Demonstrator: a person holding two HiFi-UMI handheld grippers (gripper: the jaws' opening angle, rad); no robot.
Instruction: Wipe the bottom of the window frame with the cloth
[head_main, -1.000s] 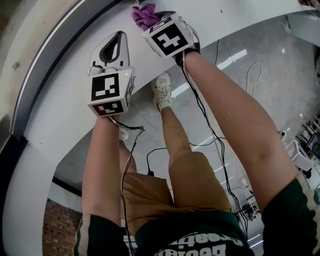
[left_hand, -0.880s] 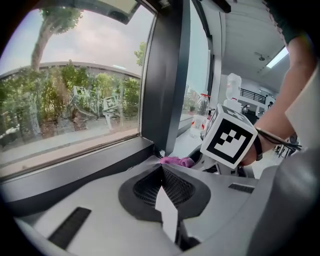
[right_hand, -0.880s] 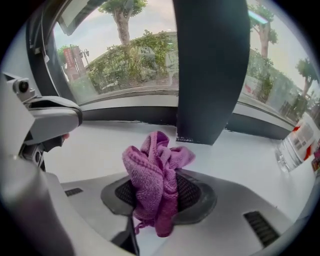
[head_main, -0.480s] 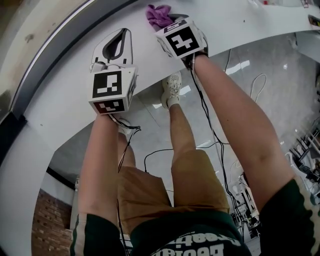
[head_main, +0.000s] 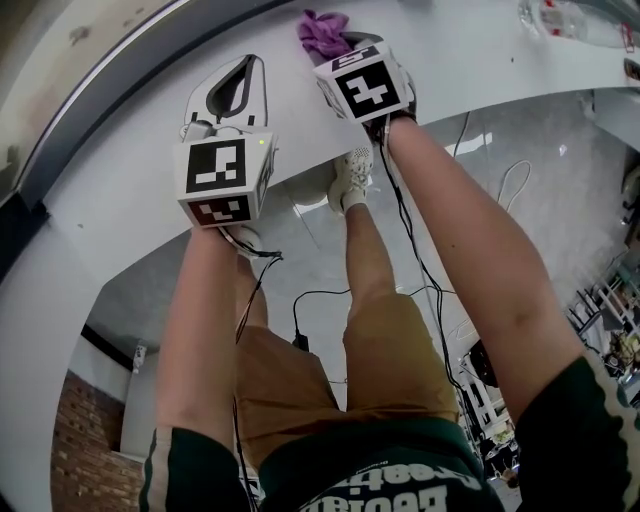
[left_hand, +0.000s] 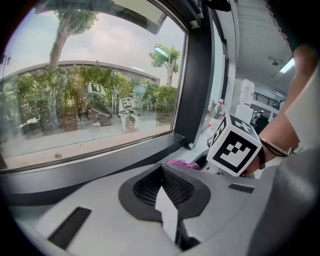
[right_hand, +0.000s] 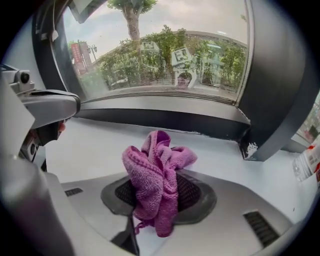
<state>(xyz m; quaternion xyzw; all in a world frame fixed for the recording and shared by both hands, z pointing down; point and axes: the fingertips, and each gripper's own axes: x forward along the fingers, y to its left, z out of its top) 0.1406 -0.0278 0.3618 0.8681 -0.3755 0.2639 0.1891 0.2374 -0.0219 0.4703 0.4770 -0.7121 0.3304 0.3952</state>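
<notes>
My right gripper (head_main: 335, 48) is shut on a bunched purple cloth (right_hand: 150, 175), which sticks up from between its jaws. The cloth (head_main: 322, 30) hovers over the white sill (right_hand: 90, 150), a short way in front of the dark bottom rail of the window frame (right_hand: 165, 120). To its left, my left gripper (head_main: 240, 70) lies low over the sill with its jaws together and nothing in them. In the left gripper view the rail (left_hand: 100, 165) runs ahead, and the right gripper's marker cube (left_hand: 234, 145) and the cloth (left_hand: 182, 163) sit to the right.
A dark upright window post (right_hand: 280, 100) closes off the rail at the right. A clear bottle (right_hand: 307, 160) stands on the sill past it, and a clear plastic item (head_main: 560, 15) lies farther right. Cables (head_main: 300, 300) trail on the floor by the person's legs.
The right gripper with the cloth has drifted a little to the right along the sill. The left gripper has hardly moved.
</notes>
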